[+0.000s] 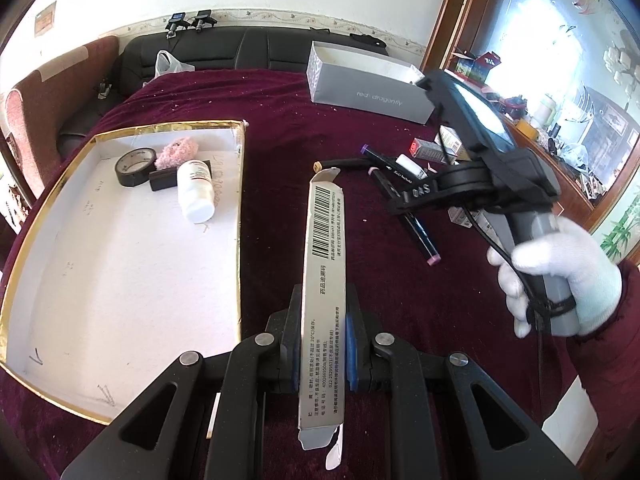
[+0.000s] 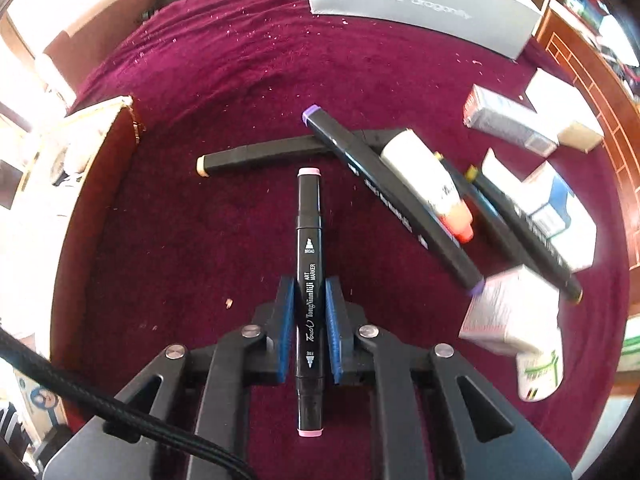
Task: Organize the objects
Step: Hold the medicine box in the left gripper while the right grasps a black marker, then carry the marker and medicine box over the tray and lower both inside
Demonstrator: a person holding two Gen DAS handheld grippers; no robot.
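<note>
Left gripper (image 1: pixel 323 354) clamped a carton (image 1: pixel 323 280) (tray (image 1: pixel 120 272) at nine o'clock); right gripper (image 2: pixel 310 330) clamped a marker (image 2: pixel 309 280).

Both claws (image 1: pixel 323 344) (image 2: pixel 310 320) clamped tight, angled downward

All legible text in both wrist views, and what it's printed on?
"red dragonfly": grey cardboard shoe box.
"Touch TongNianRiJi ART MARKER", "BROAD", "FINE": black pink-capped marker in the right gripper.
Barcode and Chinese print: long silver carton in the left gripper; too small to quote.
Other markers, boxes: blurred.
</note>
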